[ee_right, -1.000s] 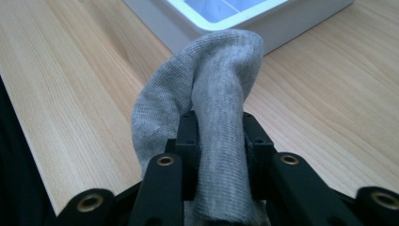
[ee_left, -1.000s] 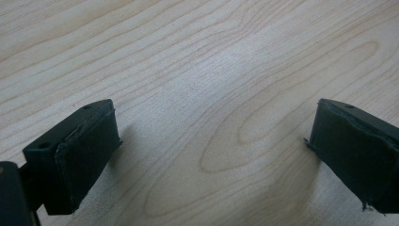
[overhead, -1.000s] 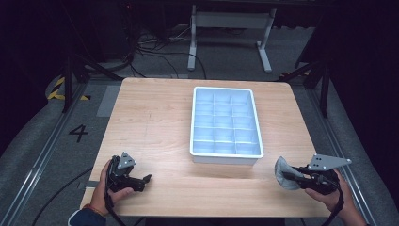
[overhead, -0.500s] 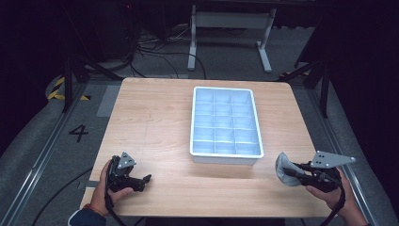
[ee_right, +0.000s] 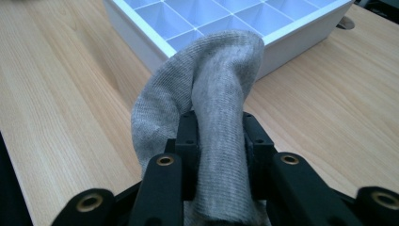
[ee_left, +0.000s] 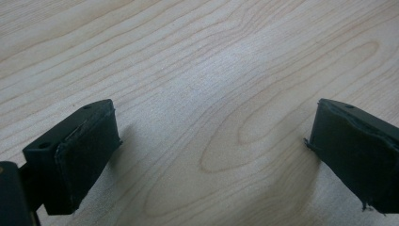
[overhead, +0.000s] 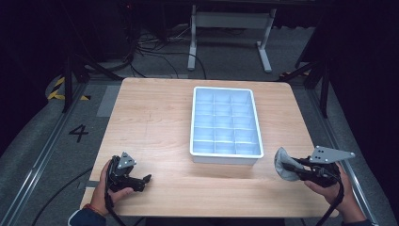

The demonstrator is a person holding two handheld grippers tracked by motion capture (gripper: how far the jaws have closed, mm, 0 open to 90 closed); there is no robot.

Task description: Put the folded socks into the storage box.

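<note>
A grey sock (ee_right: 207, 89) is bunched between the jaws of my right gripper (ee_right: 219, 136), which is shut on it. In the high view that gripper (overhead: 294, 168) hovers over the table's front right corner with the sock (overhead: 281, 162) at its tip, just right of the tray's near corner. A white tray (overhead: 226, 121) divided into several compartments lies at the table's middle right, and its near wall (ee_right: 301, 40) stands just beyond the sock. My left gripper (overhead: 143, 181) rests at the front left, its jaws wide open over bare wood (ee_left: 211, 117) with nothing between them.
The wooden table (overhead: 150, 117) has open surface to the left of the tray. Its front edge runs just under both hands. Beyond the far edge are a metal stand (overhead: 230, 28), cables on the floor and a floor mark "4" (overhead: 78, 133).
The right gripper with the sock has drifted slightly right and down toward the front edge. The left gripper has stayed put.
</note>
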